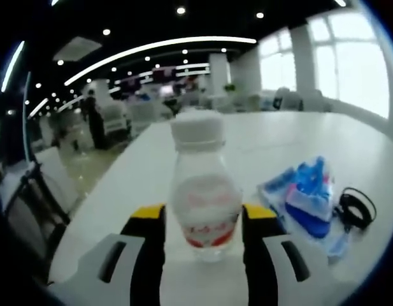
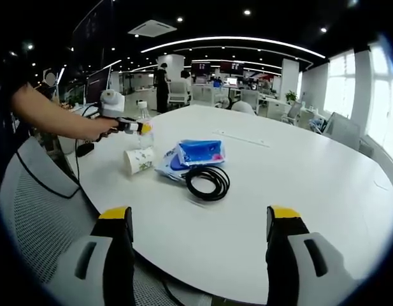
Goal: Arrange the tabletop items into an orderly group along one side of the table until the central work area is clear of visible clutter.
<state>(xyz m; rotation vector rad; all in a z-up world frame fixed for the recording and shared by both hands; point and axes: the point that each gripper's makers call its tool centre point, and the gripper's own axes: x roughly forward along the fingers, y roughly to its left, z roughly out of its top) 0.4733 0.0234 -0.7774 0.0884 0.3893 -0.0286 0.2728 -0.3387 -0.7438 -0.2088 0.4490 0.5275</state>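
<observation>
Bottle (image 1: 204, 191) upright on desk (image 1: 279, 143) between left claw (image 1: 204, 220) jaws, grip not discernible; right claw (image 2: 199, 220) released, empty; risk: tall bottle toppling if nudged off-centre

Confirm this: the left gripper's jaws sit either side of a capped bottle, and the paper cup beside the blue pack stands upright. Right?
One thing is wrong. The paper cup lies on its side, as the right gripper view shows. The rest holds: the left gripper has its jaws either side of the capped bottle, and the cup is beside the blue pack.
</observation>
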